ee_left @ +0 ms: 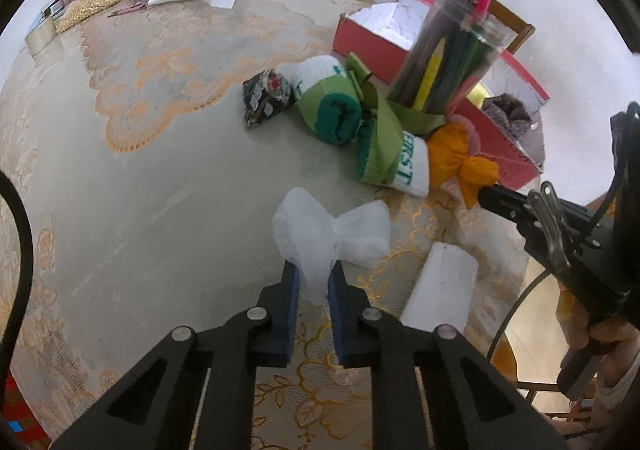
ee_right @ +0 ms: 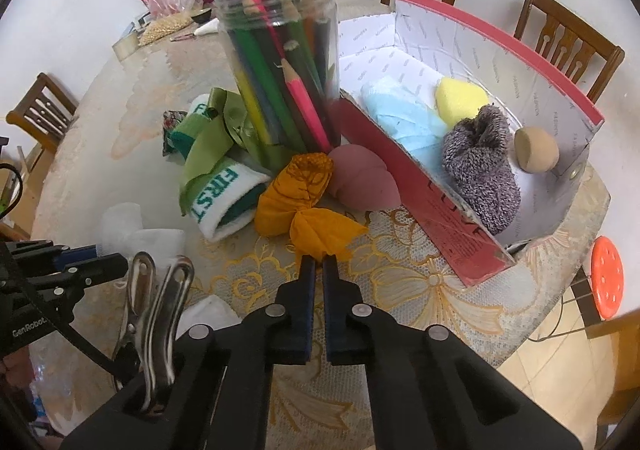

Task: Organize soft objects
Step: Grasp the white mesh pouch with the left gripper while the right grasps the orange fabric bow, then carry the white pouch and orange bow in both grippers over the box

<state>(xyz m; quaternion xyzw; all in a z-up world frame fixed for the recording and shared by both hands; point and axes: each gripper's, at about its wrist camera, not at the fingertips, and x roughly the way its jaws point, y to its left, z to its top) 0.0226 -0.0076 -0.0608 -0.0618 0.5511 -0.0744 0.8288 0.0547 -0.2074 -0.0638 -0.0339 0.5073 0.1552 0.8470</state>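
white mesh cloth bundle: knotted, on the table, near edge pinched
orange knotted cloth bundle: beside pink sponge, tail end pinched
red cardboard box: holds soft items

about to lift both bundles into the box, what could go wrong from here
The right gripper pinches only the tail of the orange bundle, so it may slip. That bundle touches the pencil jar, which could tip. The left gripper grips the white bundle by loose fabric, which may stretch or unravel.

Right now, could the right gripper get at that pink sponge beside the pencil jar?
Probably not yet: the right gripper is shut on the orange cloth, which lies in front of the pink sponge.
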